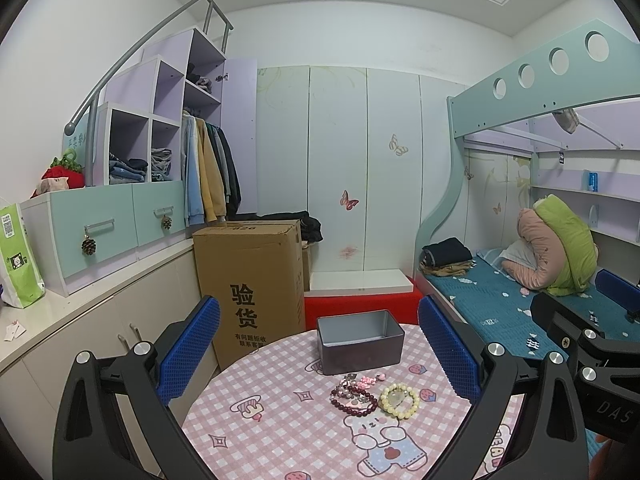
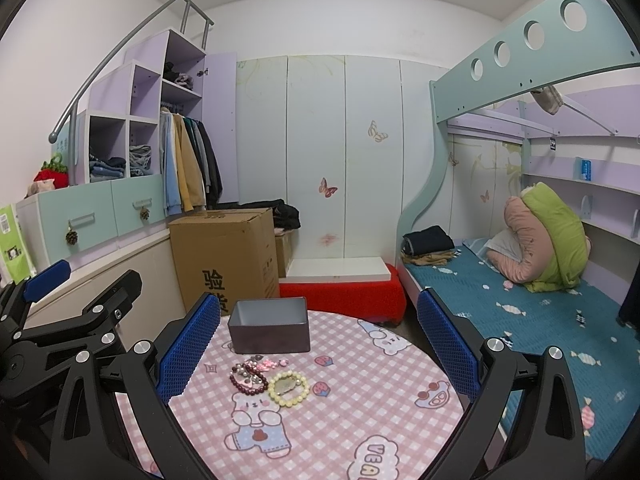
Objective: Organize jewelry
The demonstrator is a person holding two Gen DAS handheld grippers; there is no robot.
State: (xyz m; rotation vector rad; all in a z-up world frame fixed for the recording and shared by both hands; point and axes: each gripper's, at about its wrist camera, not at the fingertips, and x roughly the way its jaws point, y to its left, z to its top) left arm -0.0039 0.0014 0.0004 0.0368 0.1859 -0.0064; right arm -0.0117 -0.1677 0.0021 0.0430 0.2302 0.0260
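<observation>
A grey metal box (image 1: 360,340) (image 2: 269,326), open on top and empty, stands on the far side of a round table with a pink checked cloth (image 1: 280,420) (image 2: 360,400). In front of it lies a small heap of jewelry: a dark red bead bracelet (image 1: 354,400) (image 2: 248,380), a pale yellow bead bracelet (image 1: 399,398) (image 2: 289,389) and pink pieces (image 1: 366,382) (image 2: 264,365). My left gripper (image 1: 320,344) is open and empty, above the table with the box between its fingers. My right gripper (image 2: 318,340) is open and empty, to the right of the left one (image 2: 60,304).
A tall cardboard box (image 1: 250,280) (image 2: 224,256) stands behind the table on the left, next to white cabinets (image 1: 80,320). A red bench (image 1: 360,304) (image 2: 344,294) lies beyond the table. A bunk bed with a teal cover (image 1: 500,304) (image 2: 540,320) is on the right.
</observation>
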